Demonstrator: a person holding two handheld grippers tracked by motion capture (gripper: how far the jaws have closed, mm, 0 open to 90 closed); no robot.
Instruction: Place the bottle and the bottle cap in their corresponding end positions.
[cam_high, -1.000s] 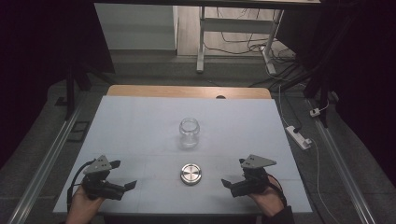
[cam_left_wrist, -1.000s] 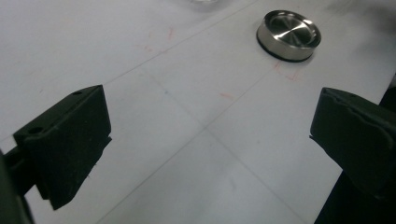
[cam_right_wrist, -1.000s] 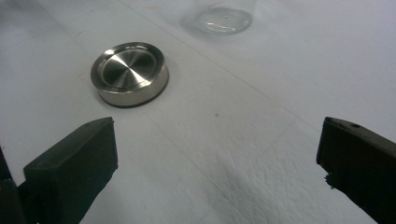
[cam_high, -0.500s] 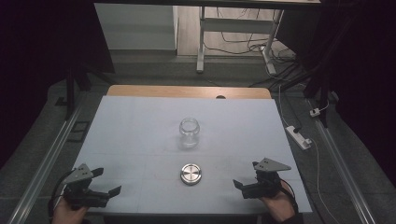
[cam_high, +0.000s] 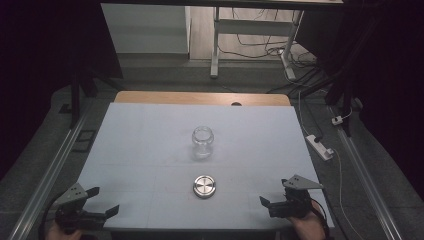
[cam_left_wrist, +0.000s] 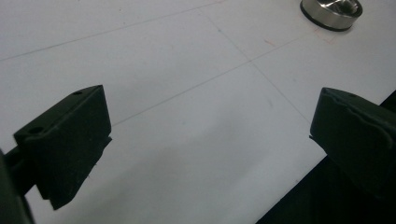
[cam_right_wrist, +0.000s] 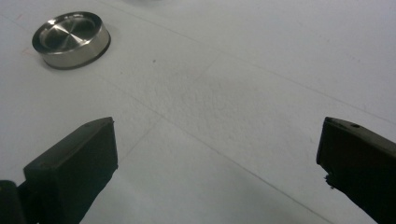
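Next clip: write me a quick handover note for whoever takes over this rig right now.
Left tool: open, holding nothing, at the near left corner of the table.
Right tool: open, holding nothing, near the near right edge.
Glass jar: upright mid-table, its mouth uncovered.
Metal lid: lies flat on the table in front of the jar, apart from it.
Done: nothing gripped.
Left: probably pick up the lid and fit it on the jar.

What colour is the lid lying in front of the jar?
Shiny silver metal with a dark lower rim; the lid shows best in the right gripper view.

Clear glossy glass jar (cam_high: 203, 141), brushed shiny metal lid (cam_high: 204, 185), matt white table cover (cam_high: 140, 150), bare wood edge (cam_high: 200, 98)
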